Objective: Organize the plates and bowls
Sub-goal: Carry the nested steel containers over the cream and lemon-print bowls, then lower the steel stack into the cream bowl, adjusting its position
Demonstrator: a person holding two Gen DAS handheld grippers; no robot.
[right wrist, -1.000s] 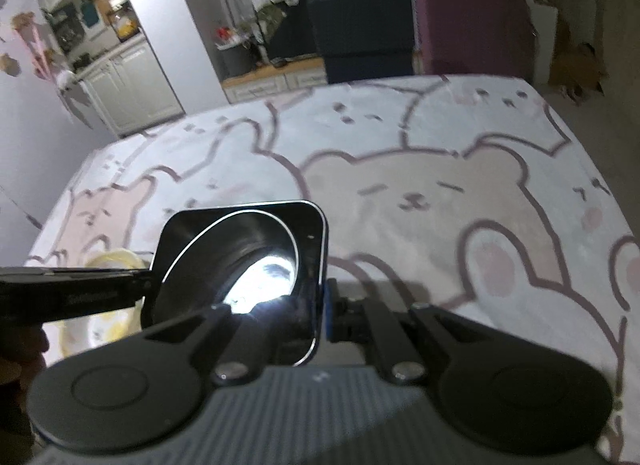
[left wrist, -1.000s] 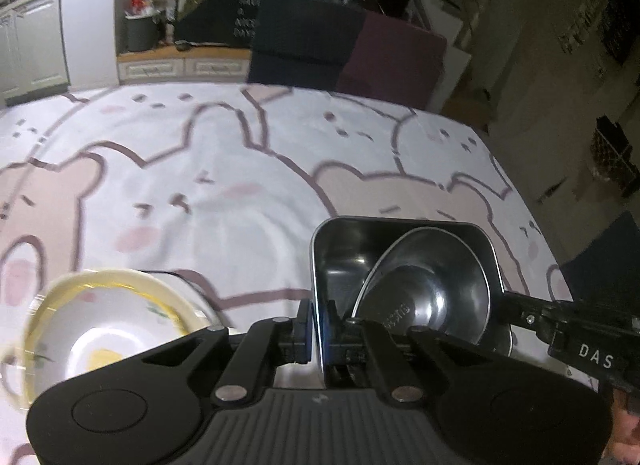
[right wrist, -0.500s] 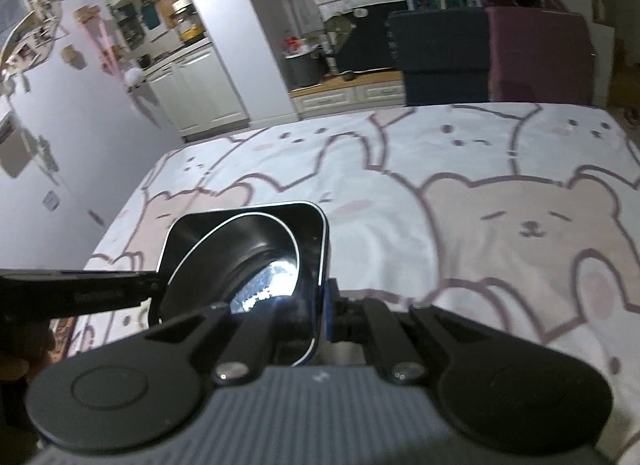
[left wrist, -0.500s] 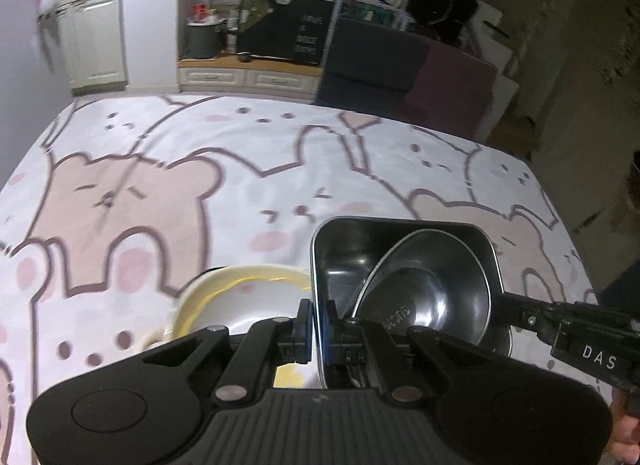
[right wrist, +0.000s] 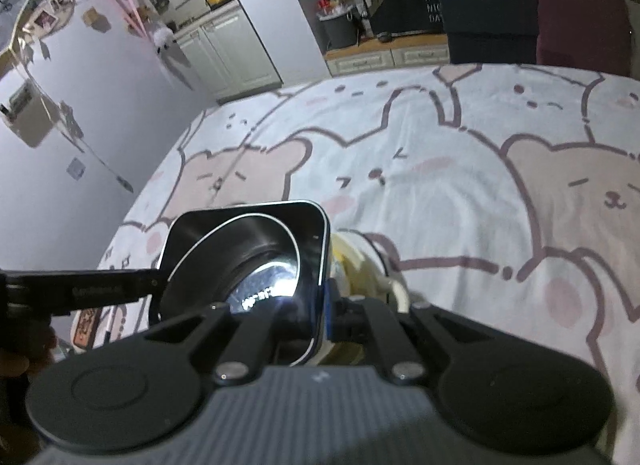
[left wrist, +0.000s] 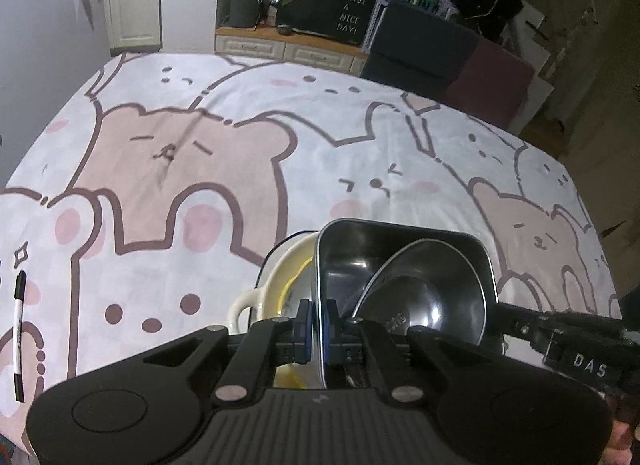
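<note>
A black marker lies at the far left of the bear-print cloth on the counter, and a cream handled bowl sits mostly hidden behind the square steel tray. The left tool is clamped tight on the tray's left wall. A round steel bowl leans inside the tray, and the right tool pinches its right wall, its pads largely hidden.
</note>
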